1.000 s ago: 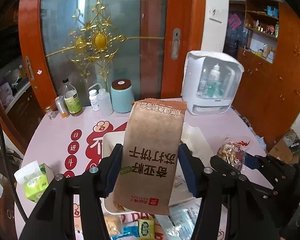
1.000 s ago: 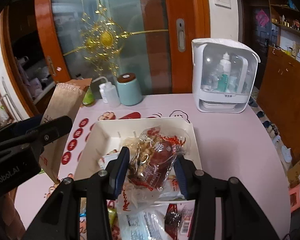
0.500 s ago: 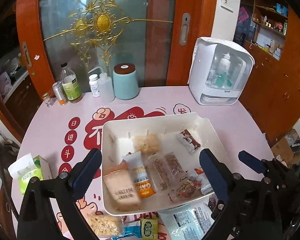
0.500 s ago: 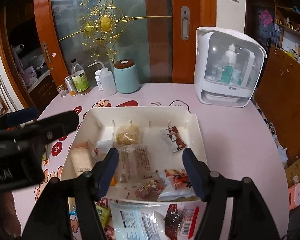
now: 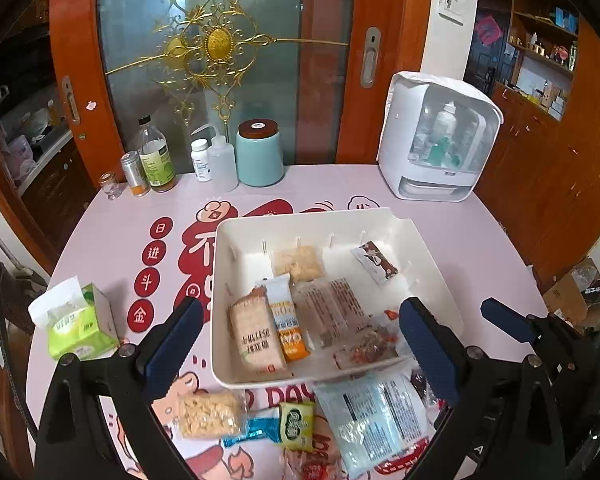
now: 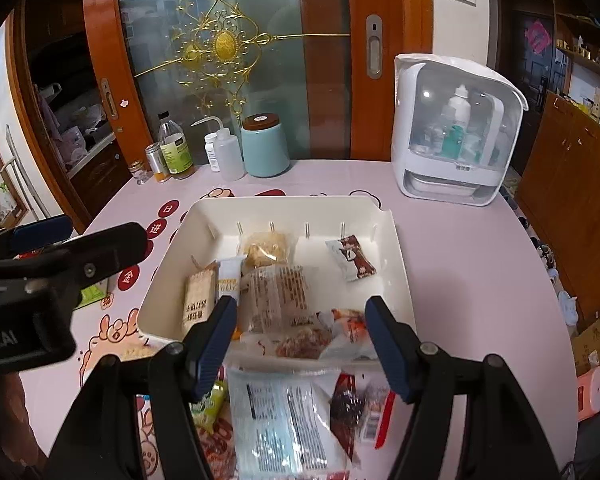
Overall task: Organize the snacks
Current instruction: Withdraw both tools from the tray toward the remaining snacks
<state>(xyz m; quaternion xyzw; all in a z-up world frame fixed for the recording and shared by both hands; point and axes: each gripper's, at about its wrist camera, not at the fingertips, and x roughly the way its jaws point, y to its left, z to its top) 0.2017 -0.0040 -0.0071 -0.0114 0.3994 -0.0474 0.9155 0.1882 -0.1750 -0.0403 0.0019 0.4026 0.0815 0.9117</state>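
Observation:
A white tray (image 5: 224,280) (image 6: 284,200) on the pink table holds several snack packets. Among them a brown biscuit packet (image 5: 256,336) (image 6: 198,304) lies at its near left and a clear nut packet (image 5: 368,348) (image 6: 304,340) at its near edge. My left gripper (image 5: 300,308) hangs open above the tray's near half, nothing between its fingers. My right gripper (image 6: 300,304) is open over the nut packet and does not touch it. Loose on the table before the tray lie a cracker pack (image 5: 208,412), a green packet (image 5: 296,420) and a clear bag (image 5: 380,412) (image 6: 284,412).
A green tissue pack (image 5: 76,320) sits at the table's left edge. Bottles (image 5: 156,160), a teal jar (image 5: 260,152) and a white cabinet (image 5: 436,140) line the back by the glass door. The left gripper's finger (image 6: 60,264) shows in the right wrist view.
Both grippers went from shut to open. The left one let go of the brown biscuit packet and the right one the nut packet; both packets now lie in the tray.

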